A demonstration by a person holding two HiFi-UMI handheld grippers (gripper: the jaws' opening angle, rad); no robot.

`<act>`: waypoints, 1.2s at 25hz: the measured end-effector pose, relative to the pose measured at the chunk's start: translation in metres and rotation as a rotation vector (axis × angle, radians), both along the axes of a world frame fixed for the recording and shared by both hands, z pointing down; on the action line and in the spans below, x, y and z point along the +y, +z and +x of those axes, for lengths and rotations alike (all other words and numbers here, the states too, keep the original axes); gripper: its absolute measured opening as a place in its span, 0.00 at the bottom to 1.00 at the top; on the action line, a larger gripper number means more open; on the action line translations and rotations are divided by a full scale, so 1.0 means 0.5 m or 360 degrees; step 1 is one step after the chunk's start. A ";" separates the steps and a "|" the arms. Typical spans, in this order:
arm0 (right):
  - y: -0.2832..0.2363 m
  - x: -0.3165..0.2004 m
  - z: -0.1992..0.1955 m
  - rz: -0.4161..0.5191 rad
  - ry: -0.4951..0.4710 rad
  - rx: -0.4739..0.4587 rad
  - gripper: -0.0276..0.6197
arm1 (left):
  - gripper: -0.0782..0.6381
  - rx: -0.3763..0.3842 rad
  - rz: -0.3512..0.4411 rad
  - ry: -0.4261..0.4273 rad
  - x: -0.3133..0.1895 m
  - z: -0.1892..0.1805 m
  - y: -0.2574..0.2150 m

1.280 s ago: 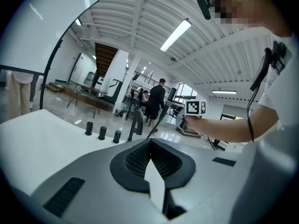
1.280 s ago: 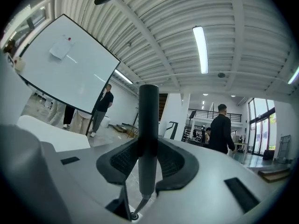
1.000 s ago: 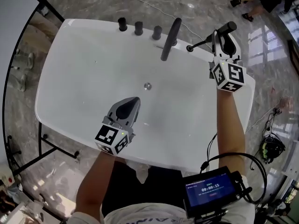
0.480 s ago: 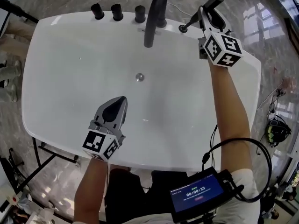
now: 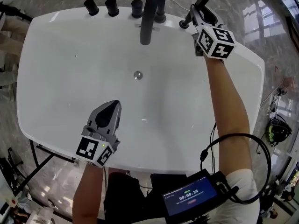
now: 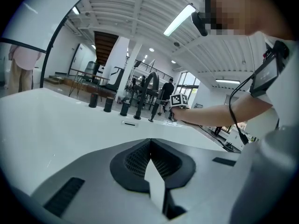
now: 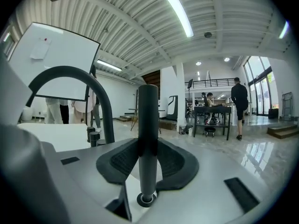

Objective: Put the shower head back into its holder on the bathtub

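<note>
White bathtub [image 5: 70, 78] on marble floor [image 5: 261, 41]; its rim carries three black knobs [image 5: 111, 6] and a spout [image 5: 150, 10], left of the right claw [image 5: 195, 17].

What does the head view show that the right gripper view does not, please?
Only the head view shows the round metal drain of the white bathtub, the shut, empty left gripper and the person's small screen. Only the right gripper view shows the silver-ringed mouth of the round black holder and people in the hall. Both show the slim black shower head held in the right gripper's fingers and the curved black spout.
</note>
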State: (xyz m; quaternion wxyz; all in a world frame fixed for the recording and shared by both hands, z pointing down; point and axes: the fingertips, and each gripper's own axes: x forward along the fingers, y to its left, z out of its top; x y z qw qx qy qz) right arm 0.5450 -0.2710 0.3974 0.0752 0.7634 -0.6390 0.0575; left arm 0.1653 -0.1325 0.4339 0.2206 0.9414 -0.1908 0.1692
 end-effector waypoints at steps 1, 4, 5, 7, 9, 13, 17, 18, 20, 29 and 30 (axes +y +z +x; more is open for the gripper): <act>0.004 -0.003 -0.003 -0.0005 -0.0006 0.0002 0.24 | 0.13 -0.0001 -0.0002 -0.0003 0.000 -0.002 0.002; 0.026 -0.008 -0.003 -0.0023 -0.0002 -0.0021 0.24 | 0.13 -0.0004 -0.0007 -0.0003 0.001 -0.003 0.012; 0.034 -0.009 0.000 -0.0033 0.0004 -0.0023 0.24 | 0.13 -0.0003 -0.0011 -0.0003 0.000 -0.002 0.015; 0.045 -0.010 0.005 -0.0048 0.0015 -0.0026 0.24 | 0.13 -0.0001 -0.0021 -0.0002 -0.002 -0.004 0.018; 0.054 -0.013 0.007 -0.0052 0.0020 -0.0040 0.24 | 0.13 -0.0004 -0.0033 -0.0007 -0.004 -0.010 0.022; 0.076 -0.014 0.002 -0.0088 0.0007 -0.0032 0.24 | 0.13 -0.0001 -0.0066 -0.0013 0.002 -0.013 0.029; 0.094 -0.006 0.004 -0.0096 0.0025 -0.0054 0.24 | 0.13 -0.0014 -0.0056 -0.0002 0.007 -0.010 0.032; 0.095 -0.001 0.004 -0.0082 0.0033 -0.0062 0.24 | 0.13 -0.0019 -0.0053 0.0000 0.010 -0.011 0.033; 0.096 0.005 0.003 -0.0061 0.0032 -0.0052 0.24 | 0.13 -0.0025 -0.0061 0.0000 0.020 -0.012 0.036; 0.115 0.010 0.002 -0.0110 0.0002 -0.0121 0.25 | 0.13 -0.0019 -0.0132 0.0021 0.059 -0.001 0.044; 0.111 0.018 0.007 -0.0079 0.0019 -0.0145 0.27 | 0.13 -0.0010 -0.0140 0.0009 0.060 0.000 0.043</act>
